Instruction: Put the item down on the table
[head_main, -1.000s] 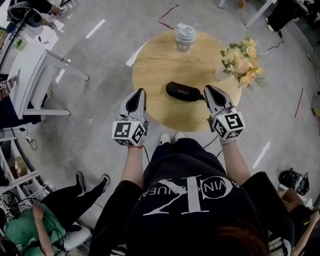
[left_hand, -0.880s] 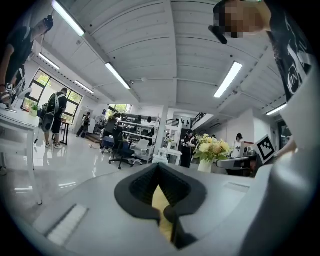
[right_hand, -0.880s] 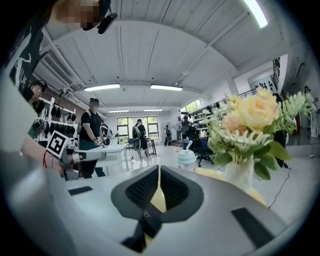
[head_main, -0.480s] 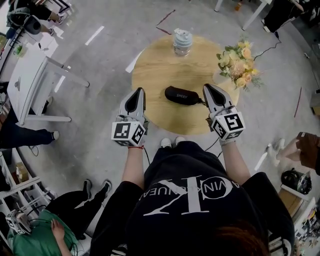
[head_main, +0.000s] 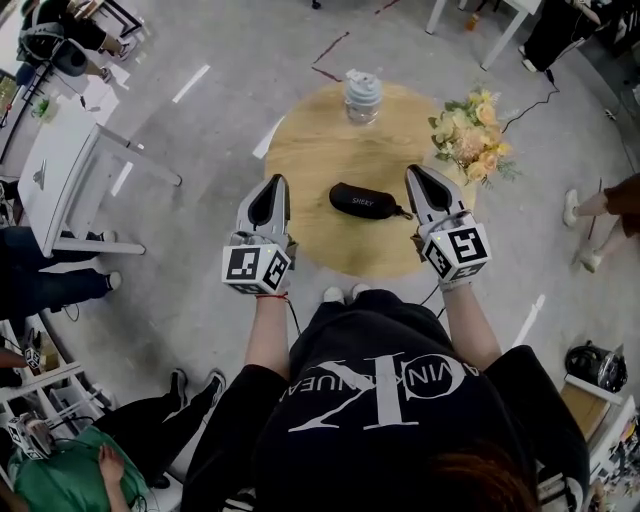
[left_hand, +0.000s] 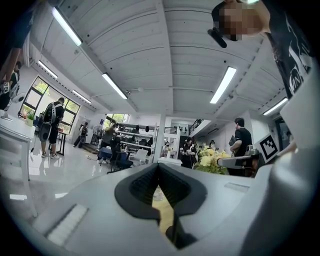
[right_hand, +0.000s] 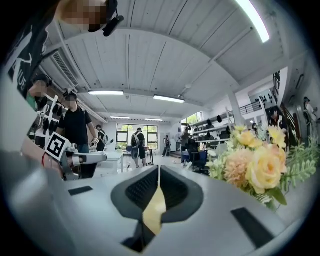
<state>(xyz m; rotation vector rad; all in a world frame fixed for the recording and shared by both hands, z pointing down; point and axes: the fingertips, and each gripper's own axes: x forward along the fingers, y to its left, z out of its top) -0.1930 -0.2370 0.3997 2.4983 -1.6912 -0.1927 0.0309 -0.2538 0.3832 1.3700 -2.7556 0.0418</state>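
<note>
A black glasses case (head_main: 364, 201) lies flat on the round wooden table (head_main: 310, 140), near its front edge, with a small loop pointing right. My left gripper (head_main: 274, 181) hovers left of the case, jaws shut and empty; its own view shows the pads pressed together (left_hand: 159, 166). To the right of the case, my right gripper (head_main: 413, 171) is also shut with nothing between the pads (right_hand: 158, 168). Neither gripper touches the case.
A lidded glass jar (head_main: 362, 95) stands at the table's far edge. A bouquet of yellow and peach flowers (head_main: 467, 134) sits at the right rim, close beside the right gripper (right_hand: 255, 165). A white table (head_main: 60, 180) stands left; people stand and walk around.
The table and case sit slightly higher and farther in the head view. Both grippers keep their pose and stay shut. A person has walked in at the right.
</note>
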